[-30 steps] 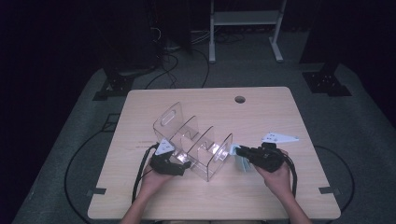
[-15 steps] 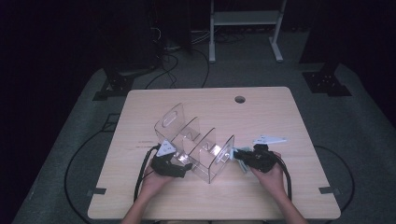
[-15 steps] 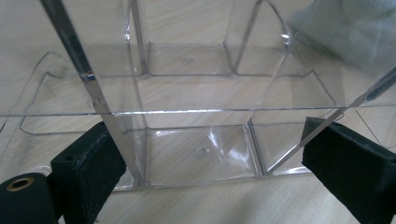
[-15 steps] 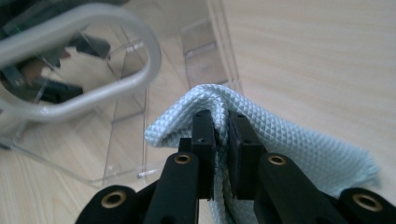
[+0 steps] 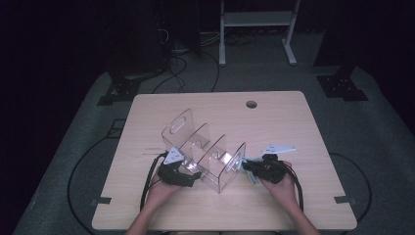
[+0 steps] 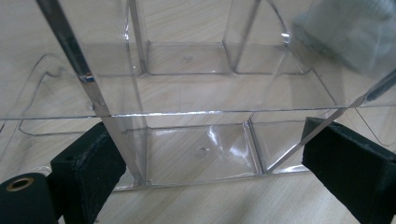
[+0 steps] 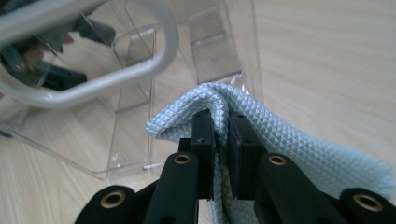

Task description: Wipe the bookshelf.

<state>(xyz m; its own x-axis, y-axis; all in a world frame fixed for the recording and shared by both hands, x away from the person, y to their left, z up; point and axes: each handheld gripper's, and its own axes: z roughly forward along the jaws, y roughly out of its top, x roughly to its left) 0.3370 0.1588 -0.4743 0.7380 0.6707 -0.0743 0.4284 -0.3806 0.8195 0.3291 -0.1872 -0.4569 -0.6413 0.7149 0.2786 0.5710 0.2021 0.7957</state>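
Cloth, pale blue with a quilted diamond weave, sits pinched in a fold between the jaws of our right gripper, which is clenched on it. We hold it just beside the near right end of the clear acrylic organizer, close to the table. In the right gripper view the organizer's handle cutout curves above the cloth. Our left gripper is spread wide at the organizer's near left side, its jaws standing either side of a divider wall; we cannot tell whether they touch it.
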